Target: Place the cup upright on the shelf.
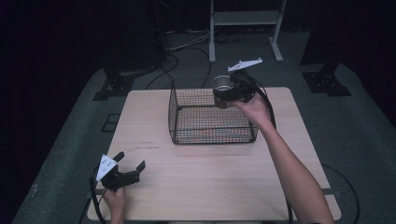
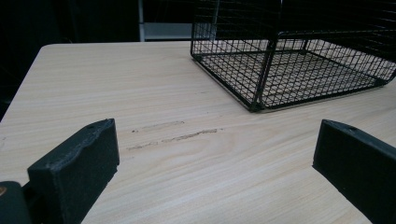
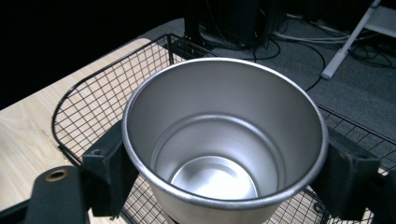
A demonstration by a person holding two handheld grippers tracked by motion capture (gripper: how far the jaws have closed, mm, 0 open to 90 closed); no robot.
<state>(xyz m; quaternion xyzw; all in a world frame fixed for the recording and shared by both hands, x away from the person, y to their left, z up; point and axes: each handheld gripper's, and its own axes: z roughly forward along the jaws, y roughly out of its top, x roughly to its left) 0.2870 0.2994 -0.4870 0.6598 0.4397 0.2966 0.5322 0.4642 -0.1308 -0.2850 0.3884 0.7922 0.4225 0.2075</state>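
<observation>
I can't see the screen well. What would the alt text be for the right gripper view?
A shiny, empty metal cup, seen from above, is clamped between the two black jaws of the right tongs. Below and behind it is a black wire basket on a pale wooden table, with cables on the dark floor beyond.

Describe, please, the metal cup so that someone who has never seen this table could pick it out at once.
Start at the pale wooden table and find the black wire basket near its far edge. At the basket's far right corner, the right gripper holds the metal cup upright above the rim, its fingers pressed on either side. It is the one shiny, silvery, empty round thing among dark mesh and black tools.
</observation>
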